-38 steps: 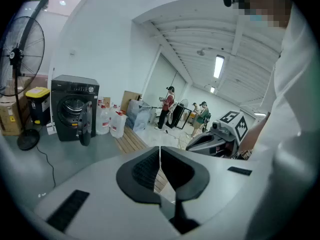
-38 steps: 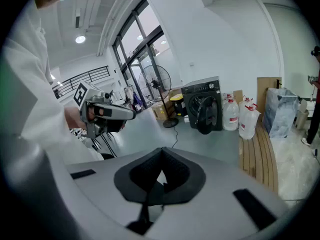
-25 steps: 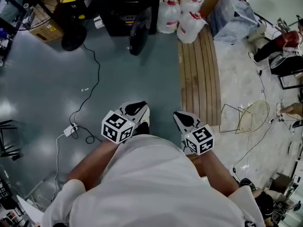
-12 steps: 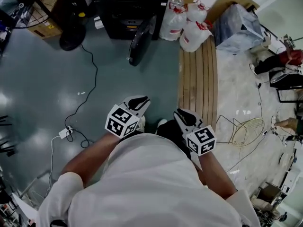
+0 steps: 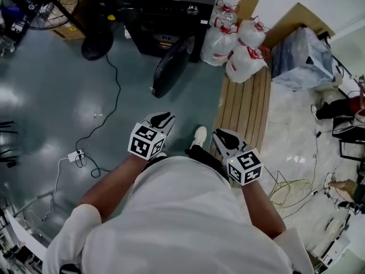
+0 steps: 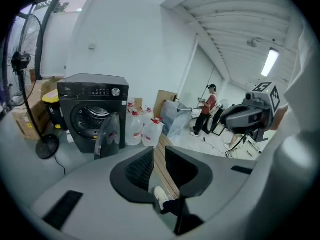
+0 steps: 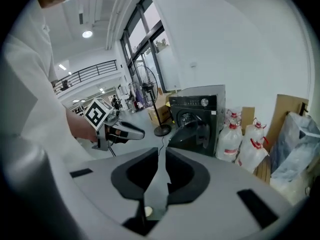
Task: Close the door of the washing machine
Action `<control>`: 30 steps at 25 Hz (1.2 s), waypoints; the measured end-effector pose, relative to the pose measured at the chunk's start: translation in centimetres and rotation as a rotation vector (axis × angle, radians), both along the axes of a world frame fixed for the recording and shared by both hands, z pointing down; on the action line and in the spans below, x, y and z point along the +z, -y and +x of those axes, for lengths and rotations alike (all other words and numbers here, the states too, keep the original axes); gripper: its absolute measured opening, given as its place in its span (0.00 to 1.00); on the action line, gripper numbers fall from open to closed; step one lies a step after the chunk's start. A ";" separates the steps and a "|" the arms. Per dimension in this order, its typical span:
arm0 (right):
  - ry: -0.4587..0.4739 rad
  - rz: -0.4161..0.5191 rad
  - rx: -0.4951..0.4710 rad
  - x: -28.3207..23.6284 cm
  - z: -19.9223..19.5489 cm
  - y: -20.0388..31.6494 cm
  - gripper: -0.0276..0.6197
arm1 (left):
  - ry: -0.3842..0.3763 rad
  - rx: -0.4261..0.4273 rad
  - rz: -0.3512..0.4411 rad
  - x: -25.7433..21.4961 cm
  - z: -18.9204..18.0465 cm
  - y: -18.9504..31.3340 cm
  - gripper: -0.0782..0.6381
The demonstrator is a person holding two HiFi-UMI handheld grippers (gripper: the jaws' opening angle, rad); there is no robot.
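Two empty tools, jaws slightly apart: I see the door [image 5: 170,67] of the washing machine [image 5: 165,13] hanging open ahead, well apart, nearer my left tool [image 5: 161,119] than my right tool [image 5: 221,138].

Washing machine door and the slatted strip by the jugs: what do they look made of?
The door is dark and glossy, probably tinted plastic or glass; in the left gripper view it looks see-through. The slatted strip is likely wood: tan parallel boards, matte.
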State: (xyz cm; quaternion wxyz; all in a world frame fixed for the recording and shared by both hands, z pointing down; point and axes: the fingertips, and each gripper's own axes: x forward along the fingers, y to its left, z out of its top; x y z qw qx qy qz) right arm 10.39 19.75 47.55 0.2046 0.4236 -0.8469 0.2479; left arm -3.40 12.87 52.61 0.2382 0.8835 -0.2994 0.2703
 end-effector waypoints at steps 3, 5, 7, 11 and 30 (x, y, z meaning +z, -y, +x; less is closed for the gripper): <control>0.004 0.006 -0.049 -0.5 3.5 3.6 0.14 | 0.034 -0.080 0.004 0.7 2.0 4.0 0.22; 0.010 -0.001 -0.074 -0.4 5.6 5.5 0.13 | 0.057 -0.131 0.010 1.3 3.1 6.4 0.22; 0.023 -0.023 -0.091 0.3 7.3 7.1 0.14 | 0.090 -0.173 0.020 2.0 3.7 8.7 0.22; 0.037 -0.059 -0.106 1.1 8.8 9.1 0.15 | 0.168 -0.226 0.021 3.7 3.5 12.3 0.22; -0.026 -0.166 -0.002 1.6 8.7 20.5 0.17 | 0.461 -0.186 0.012 14.0 0.1 28.3 0.22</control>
